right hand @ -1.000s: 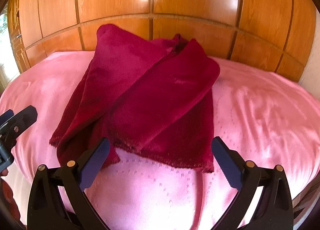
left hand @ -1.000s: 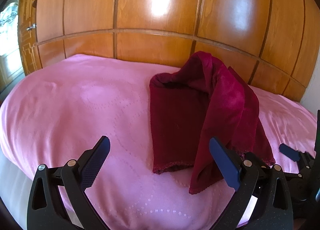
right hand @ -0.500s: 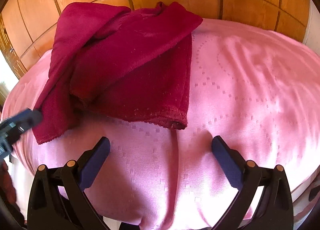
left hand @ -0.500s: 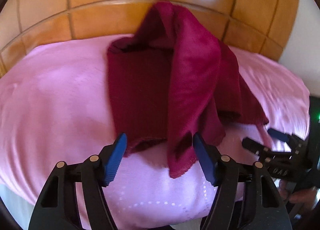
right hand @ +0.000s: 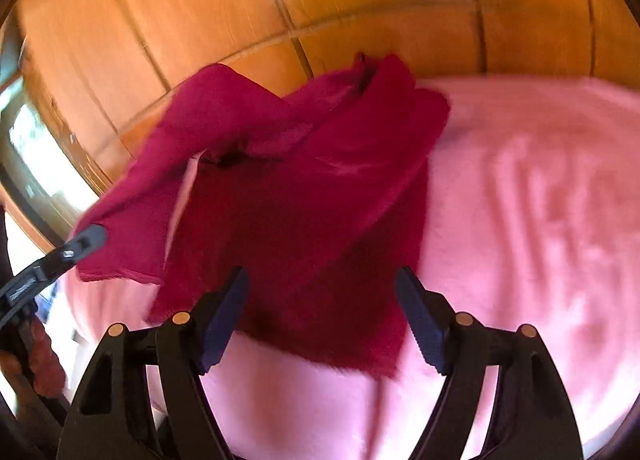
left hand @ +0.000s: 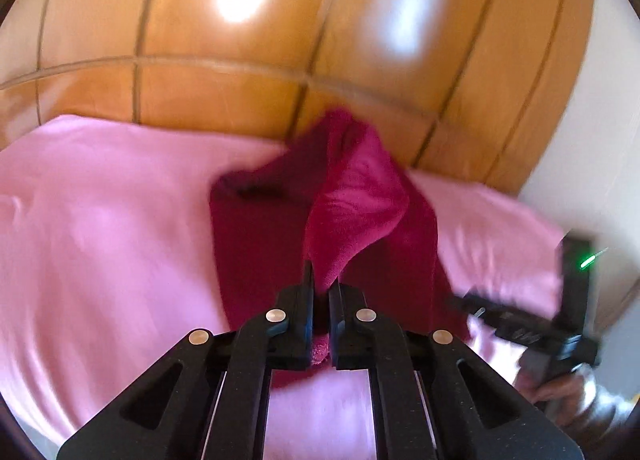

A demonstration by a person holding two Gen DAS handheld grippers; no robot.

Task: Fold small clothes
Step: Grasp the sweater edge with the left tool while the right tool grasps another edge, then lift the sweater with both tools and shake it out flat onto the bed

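Both wrist cams look down fwd, close over the pink bed [left hand: 100, 219]; both share the red cloth [right hand: 304, 219] & wood panels [left hand: 240, 99].

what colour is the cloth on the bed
Dark red fleecy cloth, lying on a pink bedspread; the right wrist view shows it best.

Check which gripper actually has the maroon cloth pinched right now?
The left gripper: jaws just closed on a corner of the maroon cloth. The right gripper is closing, pads not yet gripping.
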